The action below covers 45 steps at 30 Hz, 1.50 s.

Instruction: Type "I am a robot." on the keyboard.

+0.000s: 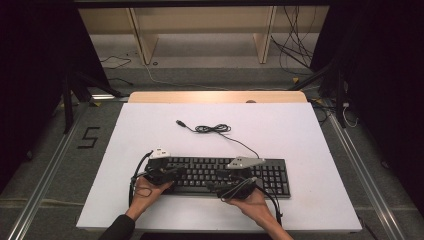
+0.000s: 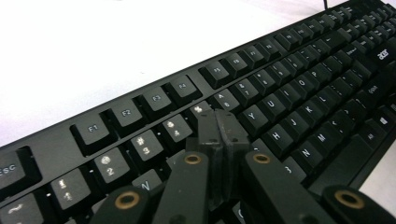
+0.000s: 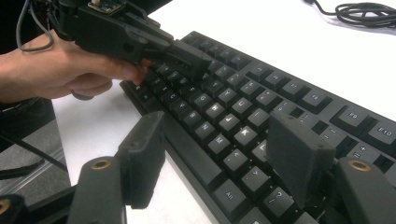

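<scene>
High view: we see the keyboard point(image 1: 227, 175) at the white table's point(image 1: 150, 130) near edge, both grippers over it. Left gripper view: left gripper point(image 2: 222, 128) has jaws pressed together, empty, tips over the number row. Right gripper view: right gripper point(image 3: 219, 154) spread wide, empty, astride the keyboard's front edge.
</scene>
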Each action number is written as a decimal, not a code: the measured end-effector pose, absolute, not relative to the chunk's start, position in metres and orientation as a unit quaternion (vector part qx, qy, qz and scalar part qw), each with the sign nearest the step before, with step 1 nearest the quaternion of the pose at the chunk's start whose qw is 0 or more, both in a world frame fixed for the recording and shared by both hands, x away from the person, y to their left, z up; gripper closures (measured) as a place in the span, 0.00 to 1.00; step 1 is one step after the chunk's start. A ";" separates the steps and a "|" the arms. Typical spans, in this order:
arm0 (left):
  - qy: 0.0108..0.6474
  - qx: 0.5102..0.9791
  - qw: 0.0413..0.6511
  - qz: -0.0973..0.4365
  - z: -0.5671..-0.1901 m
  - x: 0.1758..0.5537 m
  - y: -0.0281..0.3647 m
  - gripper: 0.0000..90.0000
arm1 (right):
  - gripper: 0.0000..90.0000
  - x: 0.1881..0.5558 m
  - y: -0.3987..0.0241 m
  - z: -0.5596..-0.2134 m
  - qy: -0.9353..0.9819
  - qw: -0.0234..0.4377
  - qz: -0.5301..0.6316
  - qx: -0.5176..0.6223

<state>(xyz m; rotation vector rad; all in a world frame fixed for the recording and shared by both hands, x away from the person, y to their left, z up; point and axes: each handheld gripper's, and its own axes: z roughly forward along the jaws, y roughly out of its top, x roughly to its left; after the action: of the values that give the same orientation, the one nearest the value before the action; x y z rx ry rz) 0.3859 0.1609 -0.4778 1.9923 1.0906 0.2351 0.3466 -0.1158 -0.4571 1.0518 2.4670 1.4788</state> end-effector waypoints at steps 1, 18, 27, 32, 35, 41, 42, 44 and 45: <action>0.436 0.792 0.416 0.094 -0.478 0.386 0.161 0.99 | 0.43 0.347 -0.116 -0.457 0.805 0.039 0.482 0.344; 0.438 0.795 0.409 0.092 -0.482 0.385 0.158 0.99 | 0.42 0.347 -0.116 -0.458 0.806 0.042 0.478 0.346; 0.436 0.785 0.430 0.089 -0.475 0.381 0.164 0.86 | 0.43 0.349 -0.116 -0.459 0.806 0.048 0.475 0.349; 0.431 0.777 0.451 0.083 -0.469 0.375 0.168 0.77 | 0.45 0.352 -0.116 -0.460 0.806 0.051 0.470 0.356; 0.430 0.775 0.456 0.079 -0.467 0.373 0.171 0.71 | 0.49 0.354 -0.116 -0.460 0.805 0.053 0.470 0.357; 0.437 0.764 0.471 0.063 -0.465 0.371 0.178 0.58 | 0.60 0.357 -0.116 -0.461 0.807 0.059 0.459 0.367; 0.436 0.764 0.472 0.063 -0.465 0.370 0.178 0.56 | 0.61 0.358 -0.116 -0.461 0.808 0.060 0.457 0.368; 0.435 0.763 0.475 0.062 -0.464 0.369 0.180 0.51 | 0.65 0.359 -0.116 -0.462 0.808 0.061 0.452 0.373; 0.433 0.761 0.479 0.061 -0.463 0.368 0.180 0.50 | 0.67 0.360 -0.116 -0.462 0.808 0.061 0.451 0.375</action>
<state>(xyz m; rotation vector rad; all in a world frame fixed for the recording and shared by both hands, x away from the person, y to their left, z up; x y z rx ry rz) 0.3677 0.1800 -0.4634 1.8584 1.0562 0.1494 0.3600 -0.1156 -0.4617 1.1329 2.4427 1.3649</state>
